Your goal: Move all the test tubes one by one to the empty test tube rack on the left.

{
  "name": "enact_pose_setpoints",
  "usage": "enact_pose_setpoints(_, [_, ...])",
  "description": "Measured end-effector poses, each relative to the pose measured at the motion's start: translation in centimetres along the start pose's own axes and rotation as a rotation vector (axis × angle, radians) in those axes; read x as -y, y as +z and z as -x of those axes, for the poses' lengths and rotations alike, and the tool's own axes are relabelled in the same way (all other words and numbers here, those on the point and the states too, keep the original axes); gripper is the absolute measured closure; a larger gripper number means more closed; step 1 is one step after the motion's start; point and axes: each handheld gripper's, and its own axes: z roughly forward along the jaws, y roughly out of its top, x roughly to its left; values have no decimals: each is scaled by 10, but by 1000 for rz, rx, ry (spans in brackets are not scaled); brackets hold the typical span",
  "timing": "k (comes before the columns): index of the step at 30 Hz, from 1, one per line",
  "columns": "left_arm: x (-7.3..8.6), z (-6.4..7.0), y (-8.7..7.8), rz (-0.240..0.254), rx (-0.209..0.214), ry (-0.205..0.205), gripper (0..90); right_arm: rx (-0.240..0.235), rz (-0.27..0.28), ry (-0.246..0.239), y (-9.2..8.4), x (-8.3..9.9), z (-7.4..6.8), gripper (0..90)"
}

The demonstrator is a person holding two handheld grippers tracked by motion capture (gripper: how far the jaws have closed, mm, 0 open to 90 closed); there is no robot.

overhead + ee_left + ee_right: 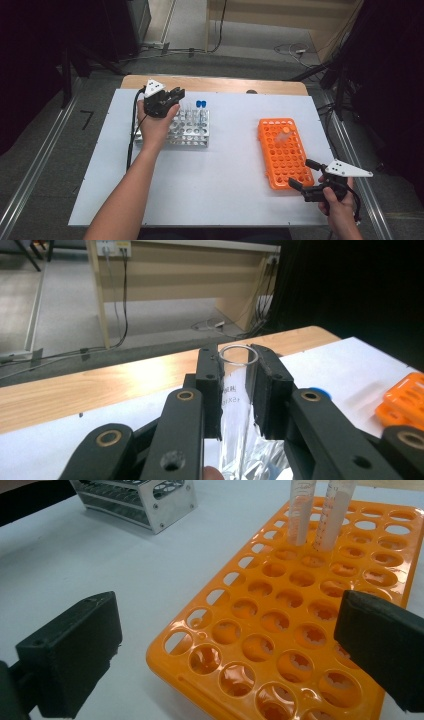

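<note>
My left gripper (176, 94) is over the left end of the metal tube rack (186, 128), at the back left of the table. In the left gripper view its jaws are shut on a clear, uncapped tube (236, 390) held upright, rim at the jaw tips. Blue-capped tubes (201, 104) stand in the rack's far right part. An orange tube rack (284, 151) lies at the right with two clear tubes (320, 515) standing near its far end. My right gripper (301, 173) stands open at that rack's near right corner, with nothing between its jaws.
The racks sit on a white mat (210, 170) that covers a wooden table (215, 83). Between the two racks the mat is bare. A black cable (132, 130) trails from the left gripper down the mat's left side. Floor cables lie beyond the table.
</note>
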Motion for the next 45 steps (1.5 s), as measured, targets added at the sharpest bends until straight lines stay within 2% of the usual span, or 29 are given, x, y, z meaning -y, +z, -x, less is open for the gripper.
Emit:
enact_pose_setpoints(17, [9,6,9,-75,-25,32,757,-2,-2,4,0,0,0,0])
enact_pose_setpoints(23, [11,6,10,-120,-35,38,738,-2,-5,3,1,0,0,0])
enact_pose_setpoints(27, [10,6,9,-120,-24,22,695,-2,-8,3,1,1,0,0])
enact_pose_setpoints(30, [8,6,5,-119,-20,7,634,-3,-7,4,1,1,1,0])
enact_pose_setpoints(34, [6,9,-4,-111,-11,-12,504,-3,-7,5,1,0,1,0])
enact_pose_setpoints(35, [6,10,-7,-107,-10,-22,463,-3,-6,7,1,0,1,0])
enact_pose_setpoints(38, [8,12,-15,-108,7,-39,265,-3,-7,10,1,0,1,0])
enact_pose_setpoints(41, [11,15,-24,-108,24,-35,148,-6,-5,13,2,0,1,0])
enact_pose_setpoints(45, [14,22,-37,-102,53,-29,67,-6,-3,11,2,0,0,0])
